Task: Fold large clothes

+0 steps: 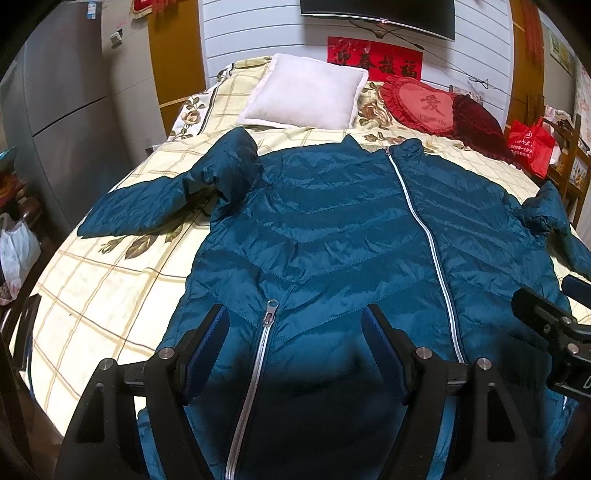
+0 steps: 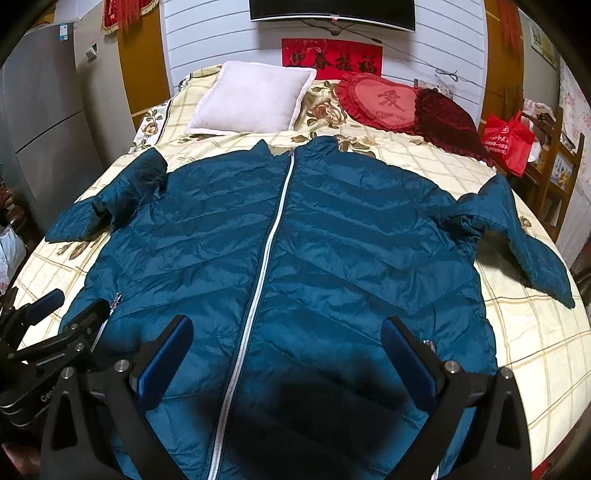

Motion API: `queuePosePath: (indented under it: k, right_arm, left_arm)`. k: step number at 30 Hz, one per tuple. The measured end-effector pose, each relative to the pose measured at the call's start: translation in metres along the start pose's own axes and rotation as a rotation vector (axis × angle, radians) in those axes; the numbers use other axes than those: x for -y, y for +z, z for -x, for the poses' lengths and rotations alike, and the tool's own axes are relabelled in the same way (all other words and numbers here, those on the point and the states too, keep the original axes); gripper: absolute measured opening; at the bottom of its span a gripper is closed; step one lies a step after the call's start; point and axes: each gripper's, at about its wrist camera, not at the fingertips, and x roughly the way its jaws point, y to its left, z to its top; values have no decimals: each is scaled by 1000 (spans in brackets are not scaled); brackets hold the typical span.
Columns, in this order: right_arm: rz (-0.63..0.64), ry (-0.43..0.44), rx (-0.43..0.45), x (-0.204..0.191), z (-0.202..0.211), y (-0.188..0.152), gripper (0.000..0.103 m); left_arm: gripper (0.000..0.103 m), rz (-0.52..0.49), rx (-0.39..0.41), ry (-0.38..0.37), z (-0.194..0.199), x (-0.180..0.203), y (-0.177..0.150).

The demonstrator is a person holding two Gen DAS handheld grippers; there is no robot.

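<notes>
A teal puffer jacket (image 2: 295,240) lay zipped and flat on the bed (image 2: 517,332); left gripper (image 1: 295,332) and right gripper (image 2: 288,343) hovered, fingers spread, pinching nothing.

Bed (image 2: 480,325) has a cream plaid floral cover. White pillow (image 2: 255,99) at the head, red heart cushion (image 2: 384,101) touching a dark red cushion (image 2: 447,122) beside it. Red bag (image 2: 508,142) on wooden chair, right. Grey fridge (image 1: 70,110) left. TV (image 2: 332,9) above red banner (image 2: 332,59).
</notes>
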Motion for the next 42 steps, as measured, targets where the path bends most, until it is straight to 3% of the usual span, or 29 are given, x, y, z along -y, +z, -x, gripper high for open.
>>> queuePosePath:
  k: [6, 19, 35, 42]
  right_arm:
    - [0, -2, 1, 1, -3, 4, 103]
    - [-16, -5, 25, -1, -26, 45, 103]
    - [-19, 6, 8, -15, -99, 92, 103]
    - [-8, 18, 5, -28, -125, 108, 103]
  left_arm:
    - [62, -5, 8, 3, -3, 2, 7]
    - [62, -13, 16, -2, -26, 5, 35]
    - [62, 6, -2, -21, -83, -8, 73]
    - [62, 49, -23, -22, -108, -34, 91]
